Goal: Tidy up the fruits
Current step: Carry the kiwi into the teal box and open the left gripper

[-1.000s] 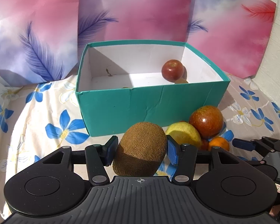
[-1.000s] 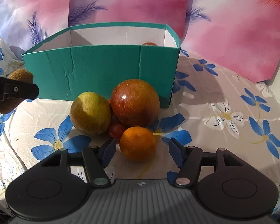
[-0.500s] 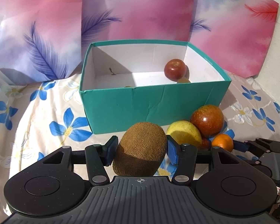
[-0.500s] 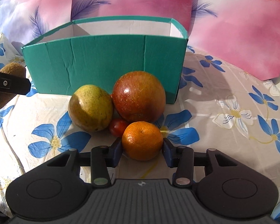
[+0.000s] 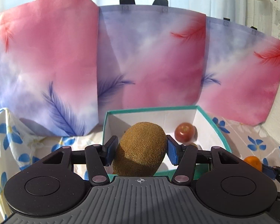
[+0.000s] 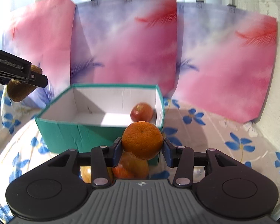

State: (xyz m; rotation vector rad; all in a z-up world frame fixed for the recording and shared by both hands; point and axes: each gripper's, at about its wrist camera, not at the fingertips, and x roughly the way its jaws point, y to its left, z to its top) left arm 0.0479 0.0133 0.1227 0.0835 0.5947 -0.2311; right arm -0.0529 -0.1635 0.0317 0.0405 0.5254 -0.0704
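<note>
My left gripper (image 5: 140, 150) is shut on a brown kiwi (image 5: 140, 149) and holds it up in front of the open teal box (image 5: 220, 130). A red apple (image 5: 184, 134) lies inside the box at its right. My right gripper (image 6: 141, 150) is shut on an orange tangerine (image 6: 142, 140), lifted above the near wall of the teal box (image 6: 74, 132), with the red apple (image 6: 141, 112) in the box behind it. At the far left of the right wrist view, the kiwi (image 6: 18, 91) hangs in the left gripper. The tangerine (image 5: 253, 163) shows at the right edge of the left wrist view.
Pink and lilac feather-print bags (image 6: 125, 43) stand behind the box. A white cloth with blue flowers (image 6: 224, 136) covers the surface. Below my right gripper, a red-yellow fruit (image 6: 134, 165) and a yellowish one (image 6: 85, 175) still lie by the box's front.
The right gripper closed on the tangerine. Both grippers then rose with their fruits, and the views now look over the box rim towards the bags.
</note>
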